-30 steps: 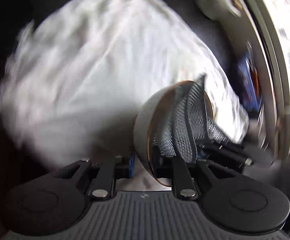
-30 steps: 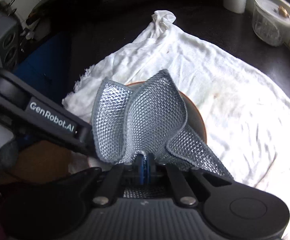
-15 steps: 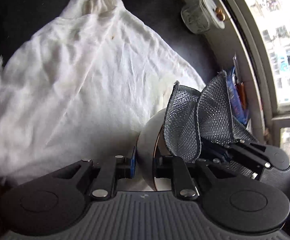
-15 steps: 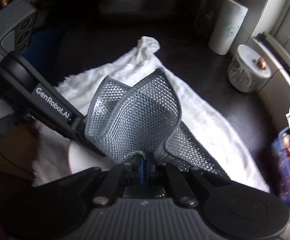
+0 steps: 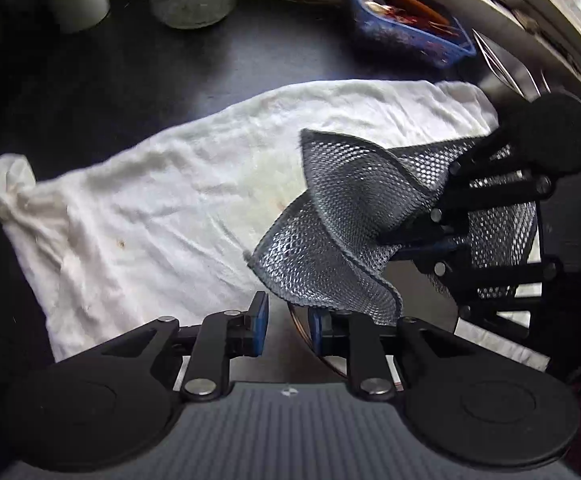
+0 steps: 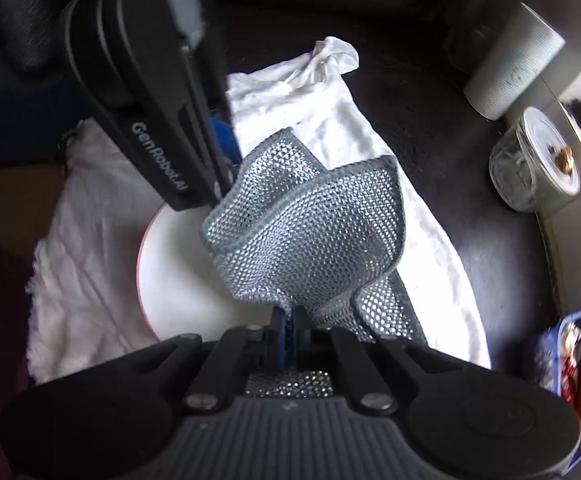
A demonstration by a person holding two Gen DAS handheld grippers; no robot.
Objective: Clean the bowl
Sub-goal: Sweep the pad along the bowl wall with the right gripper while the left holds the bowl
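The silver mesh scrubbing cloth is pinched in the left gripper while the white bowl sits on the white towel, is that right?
Not quite: the silver mesh scrubbing cloth is pinched in the right gripper, as the right wrist view shows, its blue pads shut on the cloth. The left gripper is at the rim of the white bowl, over the white towel.

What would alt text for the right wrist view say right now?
The right gripper pinches a grey mesh scrubbing cloth above a white bowl, whose rim the left gripper reaches. A white towel lies under the bowl on a dark counter, with a lidded glass jar at right.
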